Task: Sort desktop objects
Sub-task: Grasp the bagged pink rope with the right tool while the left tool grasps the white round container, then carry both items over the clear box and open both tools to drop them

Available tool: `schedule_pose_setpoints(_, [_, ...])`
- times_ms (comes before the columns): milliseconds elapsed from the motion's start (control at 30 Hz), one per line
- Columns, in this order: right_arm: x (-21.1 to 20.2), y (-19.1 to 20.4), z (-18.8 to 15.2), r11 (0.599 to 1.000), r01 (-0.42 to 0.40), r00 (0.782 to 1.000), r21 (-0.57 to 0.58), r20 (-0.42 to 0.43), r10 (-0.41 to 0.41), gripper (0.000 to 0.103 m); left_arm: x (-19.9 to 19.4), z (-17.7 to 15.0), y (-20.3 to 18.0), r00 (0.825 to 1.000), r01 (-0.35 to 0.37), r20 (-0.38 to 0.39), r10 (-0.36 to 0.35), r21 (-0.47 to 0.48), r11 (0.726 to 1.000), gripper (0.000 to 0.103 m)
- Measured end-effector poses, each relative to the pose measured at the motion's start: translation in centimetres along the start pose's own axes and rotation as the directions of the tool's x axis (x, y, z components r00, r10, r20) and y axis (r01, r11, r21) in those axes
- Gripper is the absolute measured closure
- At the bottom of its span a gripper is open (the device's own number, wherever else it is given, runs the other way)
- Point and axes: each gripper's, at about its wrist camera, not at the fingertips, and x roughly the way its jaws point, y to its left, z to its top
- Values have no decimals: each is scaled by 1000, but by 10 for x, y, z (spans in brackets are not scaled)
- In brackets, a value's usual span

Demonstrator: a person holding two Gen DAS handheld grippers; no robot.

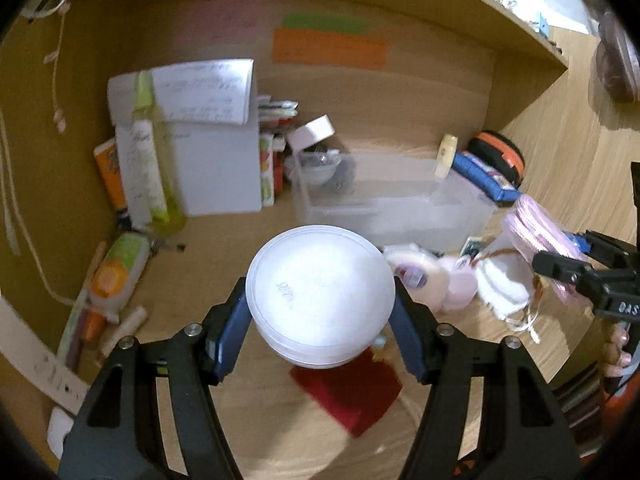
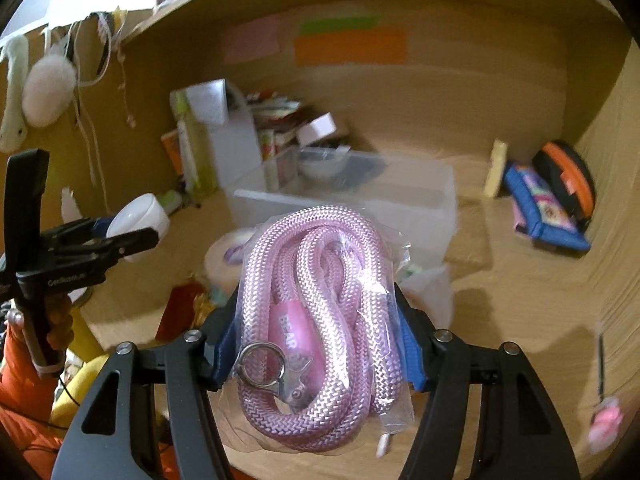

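Left wrist view, left to right: tubes and bottles (image 1: 120, 276) are lying along the lower-left edge; white papers (image 1: 192, 136) are leaning upper left. The left gripper (image 1: 320, 316) is clamping a round white jar (image 1: 320, 292) at frame centre, blue pads (image 1: 232, 332) pressing its sides, above a red cloth (image 1: 348, 392). A clear plastic bin (image 1: 392, 200) is sitting behind, right of centre.

Right wrist view: the left gripper (image 2: 132, 236) is showing at mid-left, carrying the jar (image 2: 140, 216). The right gripper (image 2: 316, 344) is gripping a bagged pink rope (image 2: 320, 312) at lower centre, fingers closed against the bag. The bin (image 2: 360, 200) is standing behind it; a blue pouch (image 2: 540, 208) is lying far right.
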Motion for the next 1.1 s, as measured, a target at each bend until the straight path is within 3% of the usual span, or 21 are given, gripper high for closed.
schedule_pose_setpoints(300, [-4,-30,45,998,59,996,-11,70,-58,42,11,51,-15,999,0,43,-3,55,998,38])
schedule_pose_setpoints(567, [25,-47,82,1000,21,997,20,75,-23,42,49,92,-24,1000,26,10,-27,59,998,38])
schedule_pose_setpoints(867, [94,-62,103,1000,10,999,26,-40,-9,42,115,118,-31,992,61,-116,-56,35,998,38])
schedule_pose_setpoints(1100, [150,-68,105,1000,26,983,8,-182,-25,42,169,118,-32,966,78,-250,-68,27,997,38])
